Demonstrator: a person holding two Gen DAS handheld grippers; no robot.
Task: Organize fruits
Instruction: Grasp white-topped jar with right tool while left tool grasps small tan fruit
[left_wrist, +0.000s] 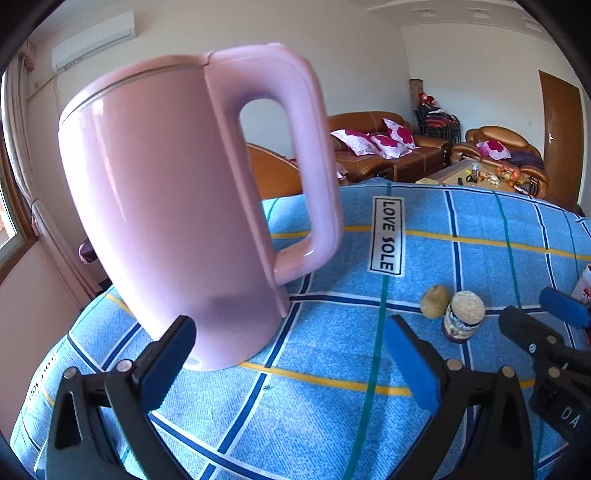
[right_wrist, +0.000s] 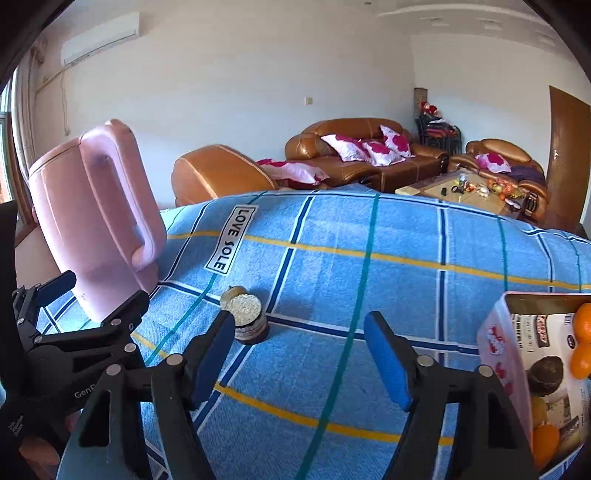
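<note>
A yellowish-brown fruit (left_wrist: 435, 301) lies on the blue checked cloth (left_wrist: 332, 406), touching a small jar (left_wrist: 463, 319) with a pale lid. In the right wrist view the fruit (right_wrist: 234, 291) peeks out behind the jar (right_wrist: 249, 321), just ahead of my right gripper's left finger. My right gripper (right_wrist: 301, 354) is open with only cloth between its fingers. At the right stands an open carton (right_wrist: 498, 339) holding oranges (right_wrist: 581, 343) and a dark brown fruit (right_wrist: 546, 374). My left gripper (left_wrist: 291, 354) is open, close to the base of a pink kettle (left_wrist: 192, 206).
The tall pink kettle (right_wrist: 92, 221) stands at the cloth's left end, with the left gripper (right_wrist: 92, 295) at its foot. The right gripper (left_wrist: 528, 306) shows at the right edge of the left wrist view. Brown sofas (right_wrist: 362, 155) and a cluttered low table (right_wrist: 469, 192) lie beyond.
</note>
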